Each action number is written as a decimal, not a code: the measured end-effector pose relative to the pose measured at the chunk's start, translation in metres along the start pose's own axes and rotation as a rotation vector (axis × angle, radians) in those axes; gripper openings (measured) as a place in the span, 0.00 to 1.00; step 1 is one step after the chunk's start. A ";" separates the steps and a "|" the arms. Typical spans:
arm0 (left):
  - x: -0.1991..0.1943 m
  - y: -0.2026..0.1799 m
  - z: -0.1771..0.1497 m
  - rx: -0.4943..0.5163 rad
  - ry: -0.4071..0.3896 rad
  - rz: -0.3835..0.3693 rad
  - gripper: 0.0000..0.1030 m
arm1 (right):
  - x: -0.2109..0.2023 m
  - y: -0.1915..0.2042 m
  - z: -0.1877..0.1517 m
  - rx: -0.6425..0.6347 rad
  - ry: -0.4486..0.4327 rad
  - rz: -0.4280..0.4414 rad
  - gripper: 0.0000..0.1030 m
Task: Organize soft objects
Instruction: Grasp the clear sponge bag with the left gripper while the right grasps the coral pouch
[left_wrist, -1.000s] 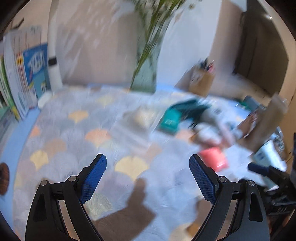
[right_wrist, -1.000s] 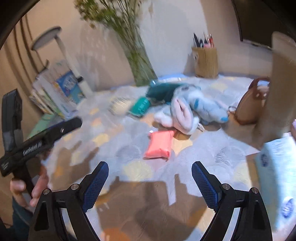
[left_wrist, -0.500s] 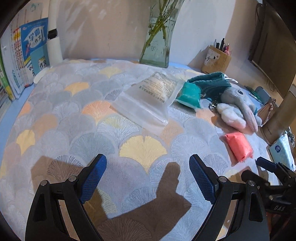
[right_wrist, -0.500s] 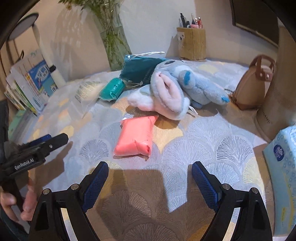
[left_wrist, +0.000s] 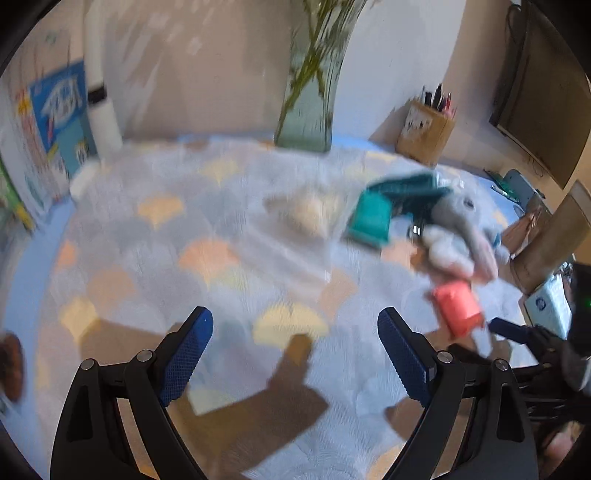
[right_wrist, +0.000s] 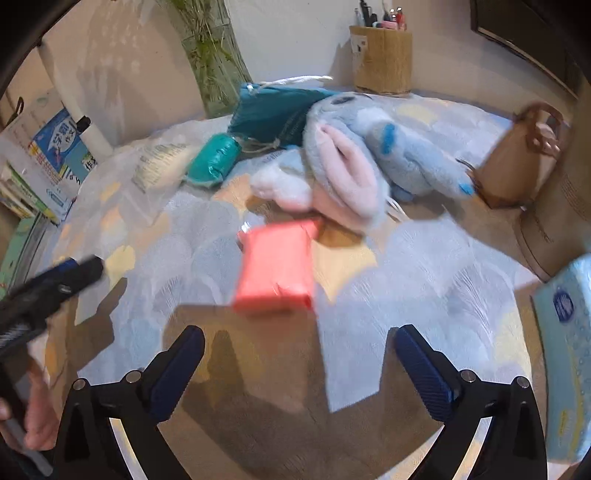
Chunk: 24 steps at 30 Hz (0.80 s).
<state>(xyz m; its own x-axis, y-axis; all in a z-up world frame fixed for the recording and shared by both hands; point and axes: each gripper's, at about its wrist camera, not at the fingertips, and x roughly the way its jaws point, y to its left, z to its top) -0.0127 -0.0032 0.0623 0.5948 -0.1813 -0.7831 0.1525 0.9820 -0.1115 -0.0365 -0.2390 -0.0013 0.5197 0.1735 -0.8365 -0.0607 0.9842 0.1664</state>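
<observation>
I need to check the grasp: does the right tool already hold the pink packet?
No, the right tool is open and empty; the pink packet lies on the cloth ahead of it.

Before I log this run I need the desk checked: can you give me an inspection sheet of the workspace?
Surface: patterned tablecloth with fan shapes, shadows near the camera.
Job's things: pink soft pack, teal soft pack, plush toy, teal drawstring bag, clear plastic bag.
Clutter: pen holder, glass vase, brown purse, tissue pack, books.
Grippers: left gripper open, empty; right gripper open, empty, short of the pink pack.
Cables: nothing seen.
Surroundings: pale wall.
</observation>
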 end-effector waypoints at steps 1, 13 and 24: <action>0.000 -0.003 0.010 0.028 -0.007 0.007 0.88 | 0.002 0.002 0.005 0.001 -0.009 0.017 0.99; 0.073 -0.001 0.049 0.147 -0.036 -0.073 0.83 | 0.010 0.018 0.009 -0.032 -0.130 -0.089 0.69; 0.094 -0.006 0.044 0.163 -0.028 -0.129 0.49 | 0.011 0.019 0.011 -0.031 -0.145 -0.106 0.42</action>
<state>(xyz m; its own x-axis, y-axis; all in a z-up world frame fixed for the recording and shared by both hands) 0.0767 -0.0288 0.0164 0.5834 -0.3091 -0.7511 0.3531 0.9293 -0.1082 -0.0224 -0.2184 -0.0014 0.6419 0.0639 -0.7641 -0.0240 0.9977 0.0633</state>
